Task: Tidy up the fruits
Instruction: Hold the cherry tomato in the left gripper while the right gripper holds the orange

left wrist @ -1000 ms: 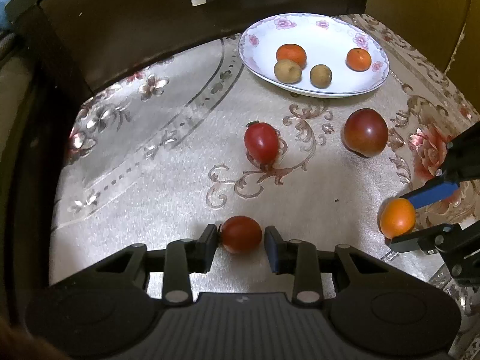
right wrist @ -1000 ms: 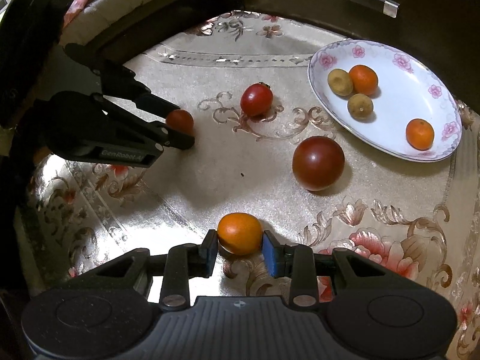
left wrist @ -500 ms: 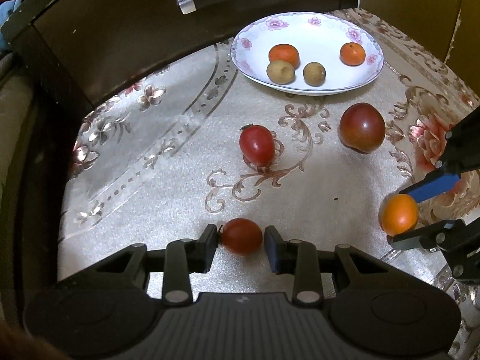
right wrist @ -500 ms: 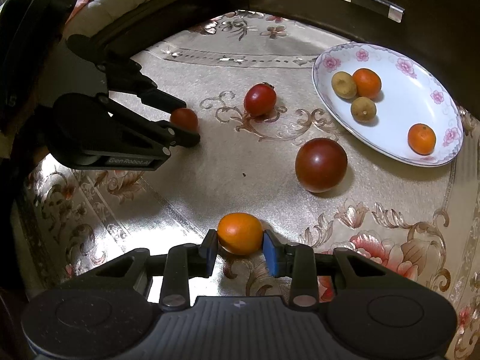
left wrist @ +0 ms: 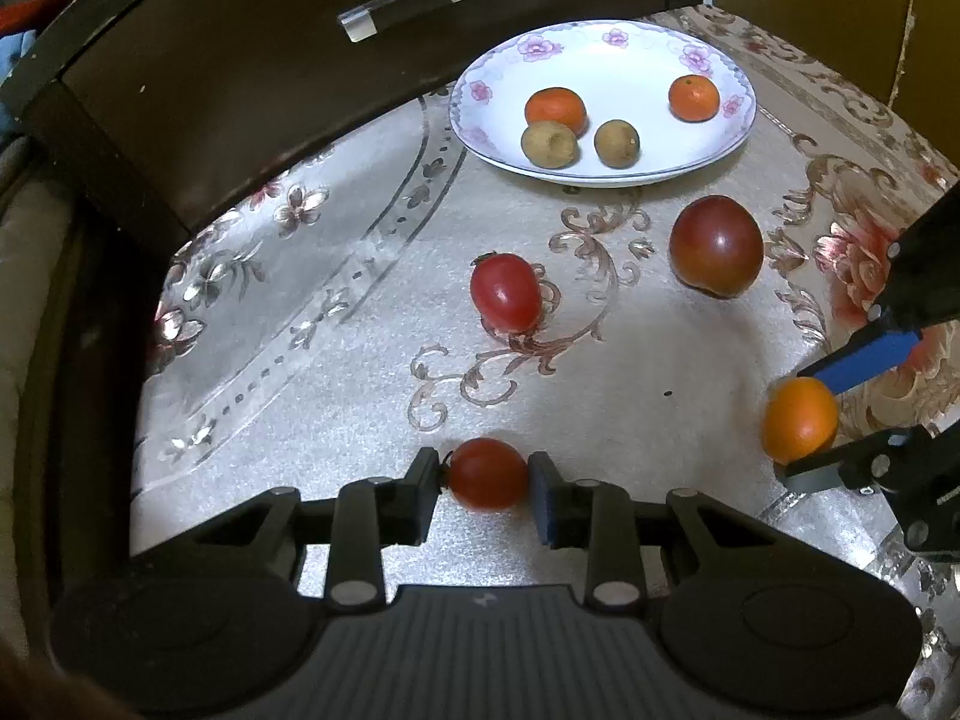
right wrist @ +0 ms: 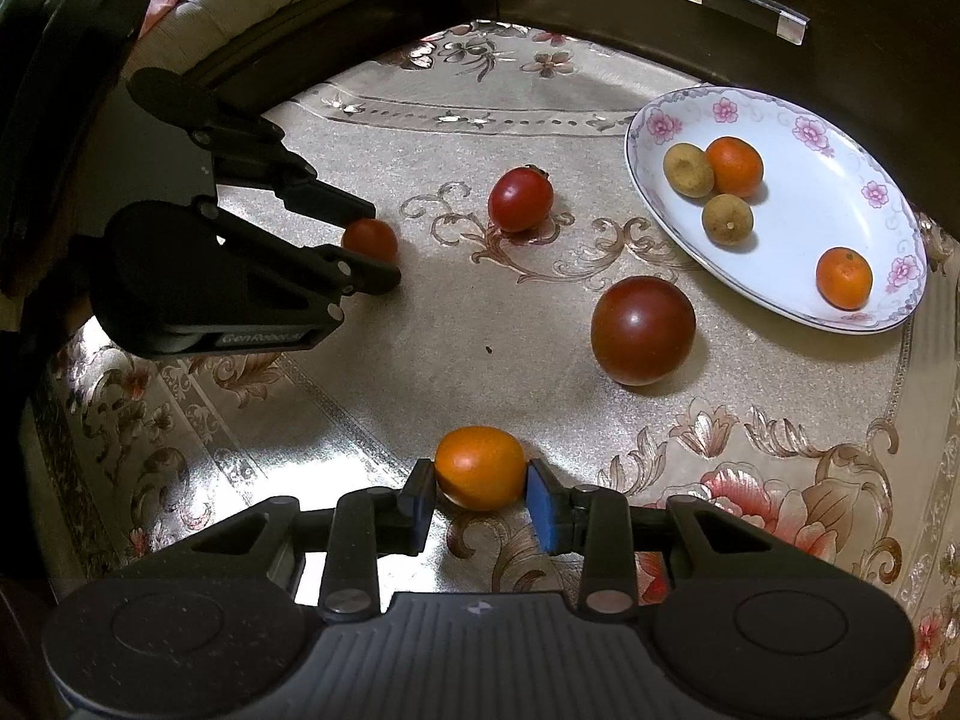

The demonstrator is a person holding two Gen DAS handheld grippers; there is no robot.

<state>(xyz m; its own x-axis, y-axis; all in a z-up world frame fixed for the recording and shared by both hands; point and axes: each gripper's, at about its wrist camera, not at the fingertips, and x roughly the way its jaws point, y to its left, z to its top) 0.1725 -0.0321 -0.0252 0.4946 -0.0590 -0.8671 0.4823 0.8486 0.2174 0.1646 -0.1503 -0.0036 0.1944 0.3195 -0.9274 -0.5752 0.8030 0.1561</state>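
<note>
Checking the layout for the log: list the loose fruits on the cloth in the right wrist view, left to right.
Small red tomato in the left tool → oval red tomato → orange fruit in the right tool → large dark red tomato.

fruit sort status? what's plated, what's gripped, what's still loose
Done: the plate holds four pieces, two oranges and two brown fruits. In hand: left tongs are shut on the small red tomato; right tongs are shut on the orange fruit. Left: the red tomato and the large dark tomato lie loose on the tablecloth.
</note>
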